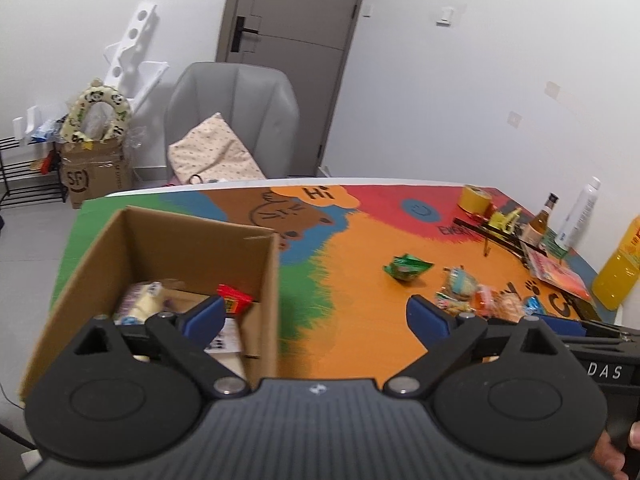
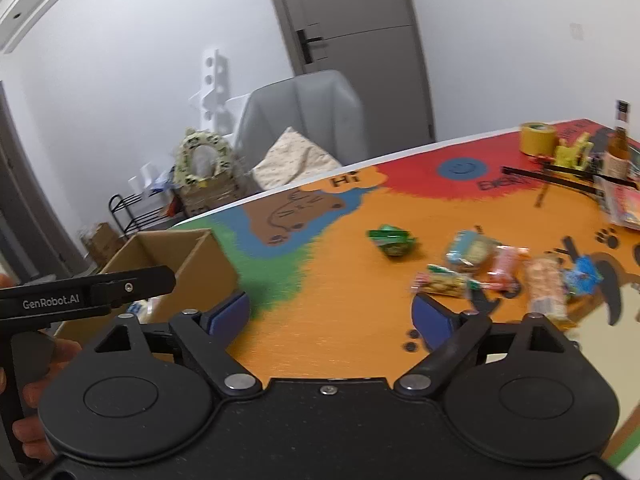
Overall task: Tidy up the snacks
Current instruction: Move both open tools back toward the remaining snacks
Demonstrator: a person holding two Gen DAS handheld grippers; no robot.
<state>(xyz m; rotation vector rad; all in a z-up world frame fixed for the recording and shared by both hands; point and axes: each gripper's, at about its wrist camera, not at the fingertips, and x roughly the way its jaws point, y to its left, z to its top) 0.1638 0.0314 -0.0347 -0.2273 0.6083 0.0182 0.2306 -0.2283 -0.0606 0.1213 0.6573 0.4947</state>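
Your left tongs (image 1: 314,314) gape wide and empty over the cardboard box (image 1: 160,236), which holds a red packet (image 1: 234,300) and pale wrapped snacks (image 1: 144,304); your right tongs (image 2: 330,312), equally spread, hold nothing above the counter (image 2: 340,320), where loose snack packets (image 2: 496,272) lie

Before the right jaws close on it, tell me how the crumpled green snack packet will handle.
The green snack packet looks crumpled and puffy, so probably light and floppy. Its glossy film may slip or crush. Lying alone on the table, it shouldn't roll.
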